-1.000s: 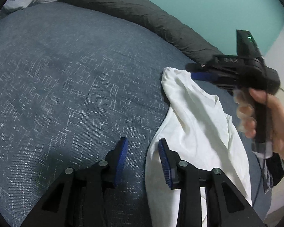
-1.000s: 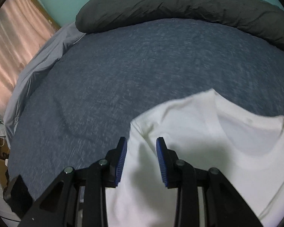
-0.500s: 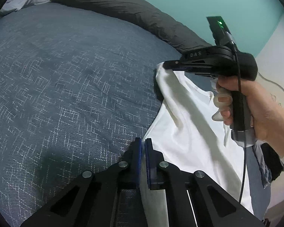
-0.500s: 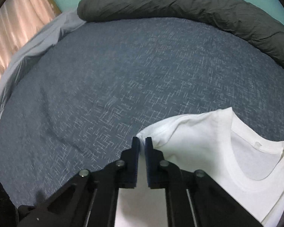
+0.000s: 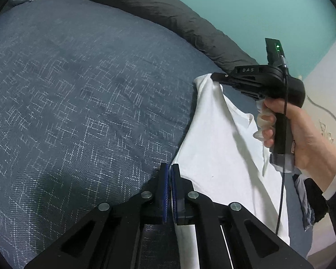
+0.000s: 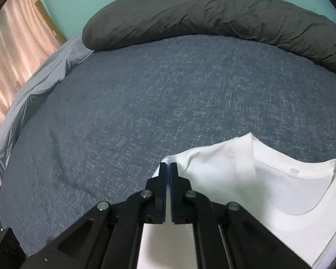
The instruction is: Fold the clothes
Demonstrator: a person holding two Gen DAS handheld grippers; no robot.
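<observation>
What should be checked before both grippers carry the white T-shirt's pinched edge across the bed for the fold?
1. Left gripper pinching the white T-shirt: ok, shut on its edge.
2. Right gripper pinching the shirt: ok, shut on a corner near the neckline.
3. Only the intended layer caught in each pinch: cannot tell, the pads hide it.
4. Fabric between the two grips taut: not ok, it sags and creases.
5. Landing area on the blue bedspread free of other items: ok.
6. Dark grey long pillow out of the path: ok, it lies along the far edge.
</observation>
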